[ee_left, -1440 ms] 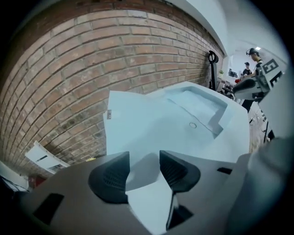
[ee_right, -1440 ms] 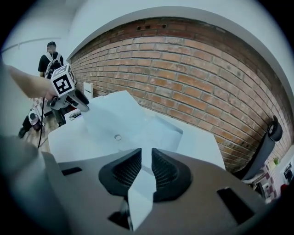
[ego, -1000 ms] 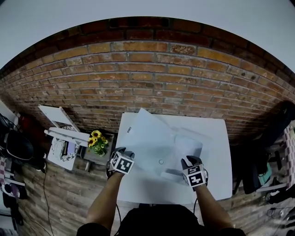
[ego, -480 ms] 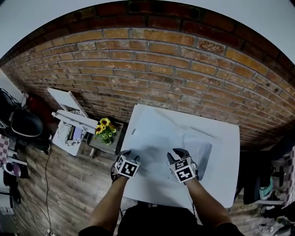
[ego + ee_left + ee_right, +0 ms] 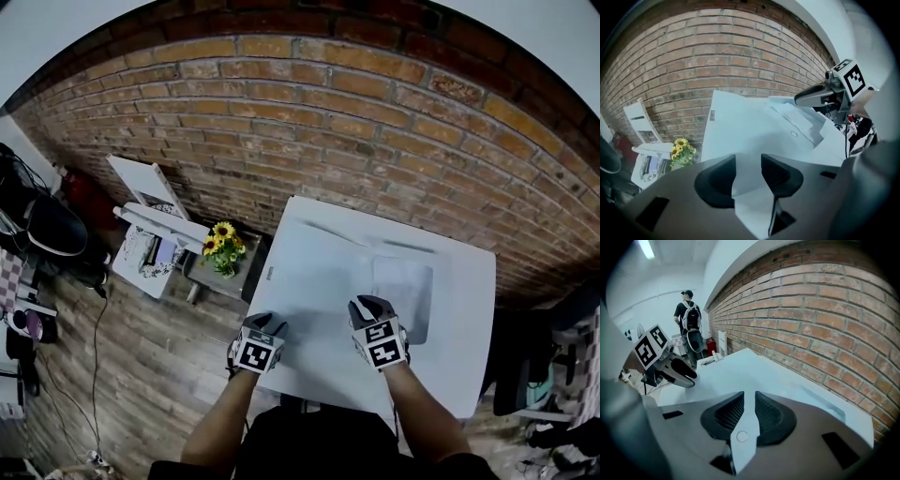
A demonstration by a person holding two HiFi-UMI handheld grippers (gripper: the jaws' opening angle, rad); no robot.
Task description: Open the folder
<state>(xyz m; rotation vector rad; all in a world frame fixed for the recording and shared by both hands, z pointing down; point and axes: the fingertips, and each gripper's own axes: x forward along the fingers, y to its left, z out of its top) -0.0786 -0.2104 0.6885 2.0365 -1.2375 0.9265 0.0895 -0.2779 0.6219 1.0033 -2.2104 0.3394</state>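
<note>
- Folder (image 5: 403,298) is lying on the counter (image 5: 466,373), with bare room showing along the counter's right edge.
- Left tool (image 5: 748,171) is closing, its jaws spread around a folder sheet.
- Right tool (image 5: 750,411) is closing, pinching the folder's snap flap.

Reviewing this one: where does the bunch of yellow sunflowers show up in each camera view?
Head view: bunch of yellow sunflowers left of centre, just off the left edge of the white table.
Left gripper view: lower left, again beside the table's left edge.
Right gripper view: not in it.
Shared landmark: red brick wall behind the table, visible in all three views.
</note>
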